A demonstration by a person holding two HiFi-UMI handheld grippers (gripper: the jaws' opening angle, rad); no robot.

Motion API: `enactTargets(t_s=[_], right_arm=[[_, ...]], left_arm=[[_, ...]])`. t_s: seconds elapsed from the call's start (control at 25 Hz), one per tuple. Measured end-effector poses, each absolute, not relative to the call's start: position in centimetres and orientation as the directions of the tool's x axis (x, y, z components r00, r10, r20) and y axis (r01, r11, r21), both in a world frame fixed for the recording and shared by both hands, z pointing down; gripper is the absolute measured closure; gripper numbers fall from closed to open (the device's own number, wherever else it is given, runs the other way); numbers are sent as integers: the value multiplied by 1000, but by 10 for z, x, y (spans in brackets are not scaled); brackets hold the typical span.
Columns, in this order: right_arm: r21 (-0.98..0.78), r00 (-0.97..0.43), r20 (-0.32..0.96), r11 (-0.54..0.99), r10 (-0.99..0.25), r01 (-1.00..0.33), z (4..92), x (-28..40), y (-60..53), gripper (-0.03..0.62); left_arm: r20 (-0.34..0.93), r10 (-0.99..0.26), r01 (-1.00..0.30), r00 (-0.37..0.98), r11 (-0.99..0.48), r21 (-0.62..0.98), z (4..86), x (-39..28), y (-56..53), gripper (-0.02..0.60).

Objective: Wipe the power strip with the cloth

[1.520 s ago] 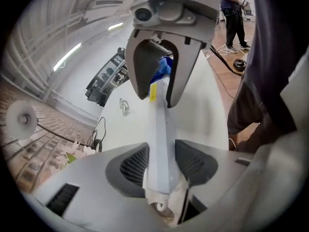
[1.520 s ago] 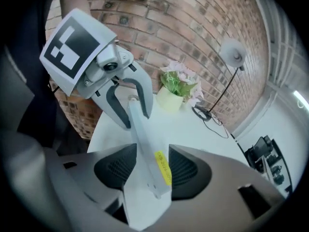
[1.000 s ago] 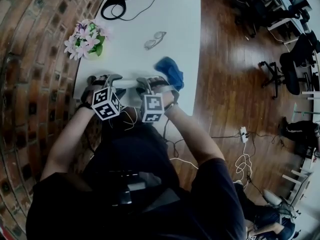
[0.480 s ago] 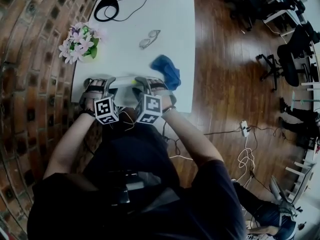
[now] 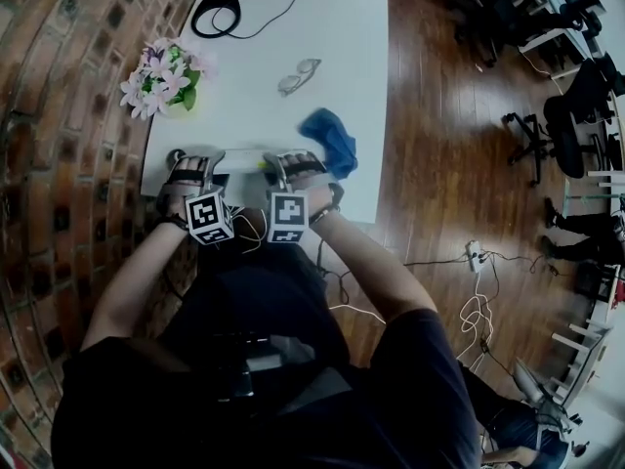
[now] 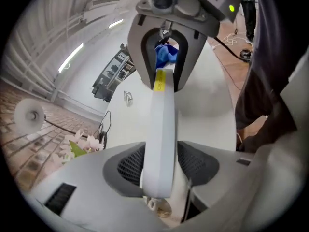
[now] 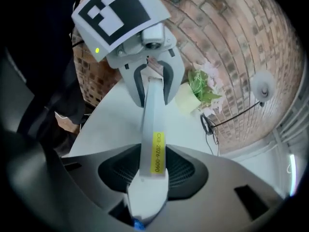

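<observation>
the left tool (image 6: pixel 162 166) is closed on the left end of the power strip (image 6: pixel 161 124). the white bar is stood on edge between the two pads, and both pads are seen against its sides, though the jaws have just been opening a little. the right tool (image 7: pixel 150 175) is clamped on the other end, its jaws having just been closing further. the strip's rounded end is seated between its pads, and a yellow label (image 7: pixel 158 152) is carried on the face turned toward that tool's camera.

the strip is thus spanned between the two tools, left to right, at the near edge of the white tabletop (image 5: pixel 322 37). whether it is lifted clear of the surface or rested on it cannot be told. each tool is held in one of the person's hands, with the marker cubes turned up toward the head camera.

the blue cloth (image 5: pixel 330 138) is seen crumpled on the tabletop just beyond the right tool, toward the right edge. farther off, a pair of glasses (image 5: pixel 299 75) is laid near the middle. a small bunch of pink and white flowers (image 5: pixel 161 74) is set at the left edge, and a black round base (image 5: pixel 221 10) with a looped cable is placed at the far end. a wooden floor (image 5: pixel 439 164) is seen to the right of the tabletop.
</observation>
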State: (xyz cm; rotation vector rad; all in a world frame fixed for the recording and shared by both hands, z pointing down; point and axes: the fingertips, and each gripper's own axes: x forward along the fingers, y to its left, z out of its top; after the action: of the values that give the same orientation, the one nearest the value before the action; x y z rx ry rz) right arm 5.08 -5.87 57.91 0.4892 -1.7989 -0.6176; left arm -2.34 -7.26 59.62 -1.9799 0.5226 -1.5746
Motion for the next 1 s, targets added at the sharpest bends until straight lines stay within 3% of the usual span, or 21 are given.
enactTargets(t_s=[0.08,0.2,0.32,0.4,0.48,0.56,0.72,0.84,1.0], right_arm=[[659,-286,720,752,-633,-4,579,50,-57,444],[684,-287,697,730,-657,-10,581,50,-54,444],[693,-300,682,720,-667,-26,579,48,-44,442],[684,-304,686,729,-661,-40,580,45,-39,442],[693,-294,681,720,-671,-35,582,45,-40,444],[723,-285,656,691,-699,-29,583,45,-45,444],[709,-295,648,698,-702,-101,584,43,-48,444],[628,-318,692,758,-648,-177,587,39,-41,417],[515,-347,764,838,-545,-180,591,38,-22,396]], left_arm=[[781,-549,-110,299,-833,-543,581,-27,-63,362],[786,-441,-409,433,-873,-264,548,-33,-54,357],[753,-346,-537,560,-843,12,533,-20,-54,354],[764,-333,-550,552,-834,34,539,-14,-57,354],[790,-347,-524,505,-851,-39,549,-13,-56,398],[787,-371,-502,492,-860,-92,555,-15,-56,399],[761,-350,-515,546,-857,-24,552,-14,-59,397],[781,-302,-495,546,-869,10,553,-15,-56,411],[813,-297,-448,501,-893,-51,567,-22,-38,445]])
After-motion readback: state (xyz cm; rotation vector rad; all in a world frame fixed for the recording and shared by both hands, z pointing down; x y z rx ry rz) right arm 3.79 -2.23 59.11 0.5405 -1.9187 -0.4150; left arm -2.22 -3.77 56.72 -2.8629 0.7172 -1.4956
